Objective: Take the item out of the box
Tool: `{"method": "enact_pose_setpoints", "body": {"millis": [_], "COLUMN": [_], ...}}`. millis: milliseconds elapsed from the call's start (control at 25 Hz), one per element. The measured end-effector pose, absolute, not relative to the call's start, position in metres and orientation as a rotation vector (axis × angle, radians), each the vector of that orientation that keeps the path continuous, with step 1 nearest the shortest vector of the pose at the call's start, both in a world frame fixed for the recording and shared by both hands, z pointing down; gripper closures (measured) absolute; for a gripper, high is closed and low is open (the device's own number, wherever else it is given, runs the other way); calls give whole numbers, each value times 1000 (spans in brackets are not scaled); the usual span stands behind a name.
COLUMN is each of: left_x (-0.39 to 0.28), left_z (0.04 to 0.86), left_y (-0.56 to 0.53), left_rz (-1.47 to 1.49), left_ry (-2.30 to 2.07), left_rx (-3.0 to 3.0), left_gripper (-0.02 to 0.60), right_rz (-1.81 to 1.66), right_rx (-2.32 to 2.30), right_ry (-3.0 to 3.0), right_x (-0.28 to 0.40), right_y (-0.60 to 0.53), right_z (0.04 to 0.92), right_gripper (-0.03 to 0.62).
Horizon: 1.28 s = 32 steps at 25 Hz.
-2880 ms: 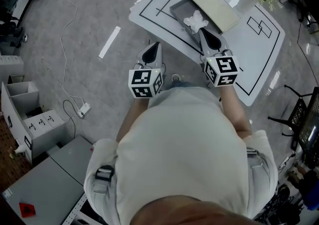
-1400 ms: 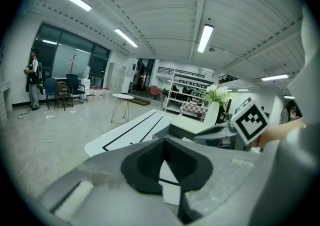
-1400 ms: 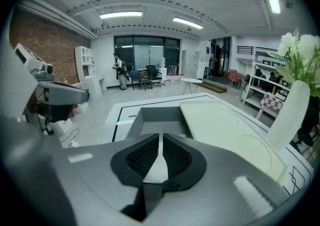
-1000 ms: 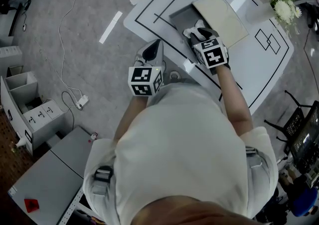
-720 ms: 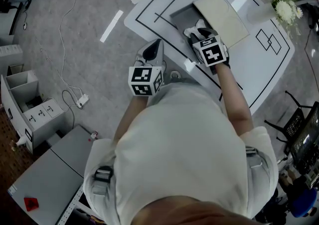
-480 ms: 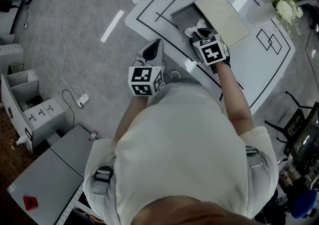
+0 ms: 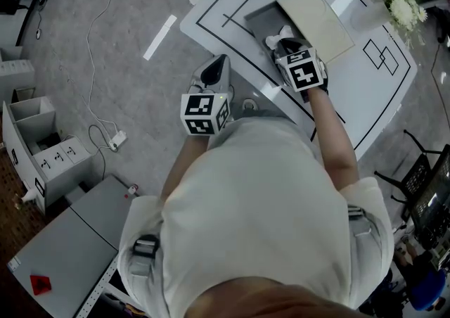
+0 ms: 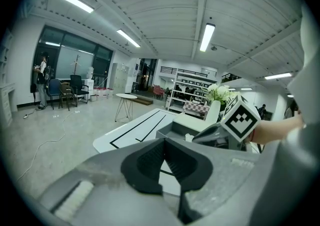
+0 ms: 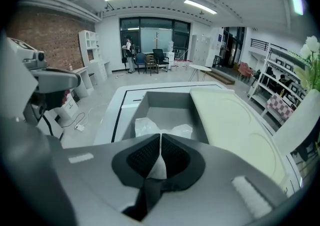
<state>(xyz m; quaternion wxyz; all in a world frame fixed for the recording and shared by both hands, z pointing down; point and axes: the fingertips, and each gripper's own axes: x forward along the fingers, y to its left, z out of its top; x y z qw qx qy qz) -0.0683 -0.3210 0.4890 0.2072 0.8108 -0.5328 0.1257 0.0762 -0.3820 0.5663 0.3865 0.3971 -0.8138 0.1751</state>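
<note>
A grey open box (image 7: 257,20) stands on the white table (image 7: 365,91), its beige lid (image 7: 316,10) resting across its right side. Inside lies a crumpled white plastic bag (image 7: 285,31), seen close in the right gripper view (image 9: 149,126). My right gripper (image 7: 283,45) reaches into the box, and its jaws are closing with a fold of the bag pinched between the pads (image 9: 160,159). My left gripper (image 7: 214,70) hangs off the table's near edge over the floor, shut and holding nothing (image 8: 164,152).
A vase of white flowers (image 7: 401,3) stands at the table's far right corner. Black lines mark the tabletop. On the floor to the left are grey drawer units (image 7: 42,162), a power strip with a cable (image 7: 116,142) and a white tape strip (image 7: 160,36).
My right gripper moved forward from the table's near edge into the box and closed its jaws onto the white bag. The left gripper stayed put.
</note>
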Motion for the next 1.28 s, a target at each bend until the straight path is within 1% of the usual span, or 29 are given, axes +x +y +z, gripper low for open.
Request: {"method": "enact_pose_setpoints", "body": {"millis": [560, 1280], "left_x": [-66, -81], "left_z": [475, 462], "left_y": [-288, -209], "left_rz": [334, 318], "left_ry": [-1439, -1388], "left_rx": [2321, 2376], "left_gripper": [581, 581], "right_rz": [392, 355], "right_rx": [1178, 1325], "right_ry": [-2114, -2210], "right_x": [86, 59], "right_y": [-356, -266], "right_z": [520, 468], "right_gripper": [588, 588]}}
